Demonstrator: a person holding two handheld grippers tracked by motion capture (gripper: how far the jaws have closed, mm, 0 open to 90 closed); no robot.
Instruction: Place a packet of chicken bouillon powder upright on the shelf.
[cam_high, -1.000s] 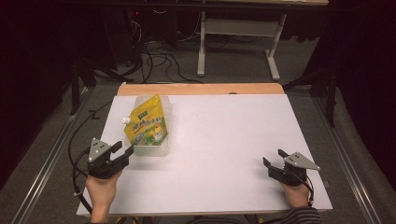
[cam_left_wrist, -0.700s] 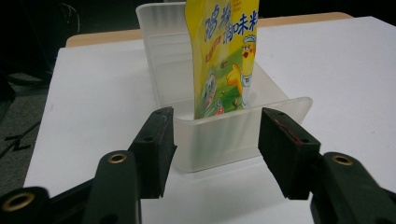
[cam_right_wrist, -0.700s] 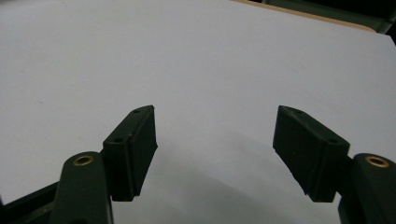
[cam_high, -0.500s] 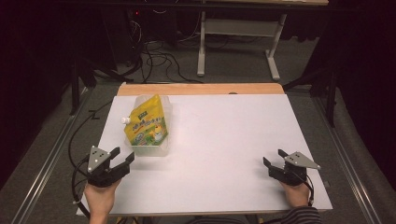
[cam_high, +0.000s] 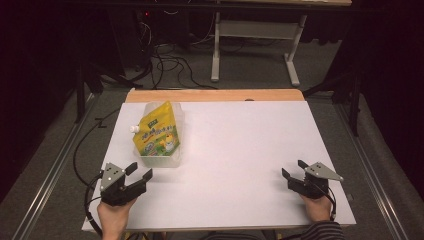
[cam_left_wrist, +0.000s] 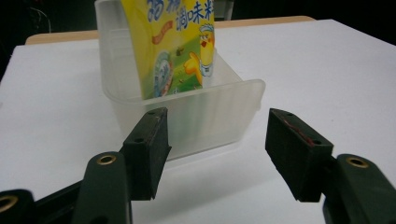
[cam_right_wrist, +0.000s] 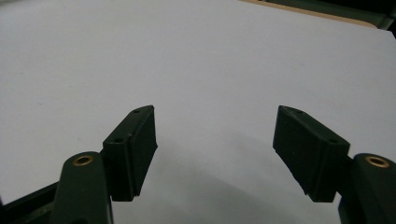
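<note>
At seven o'clock the left gripper had just been opening, its jaws released and holding nothing. At five o'clock the right gripper rested spread wide. Farther, at eleven o'clock, the yellow spouted pouch leaned inside the clear plastic tub, apparently deposited.

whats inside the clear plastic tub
A yellow spouted refill pouch stands upright inside the clear plastic tub. Its base and anything beneath it are blurred by the frosted walls, so I cannot tell what else is in there.
</note>
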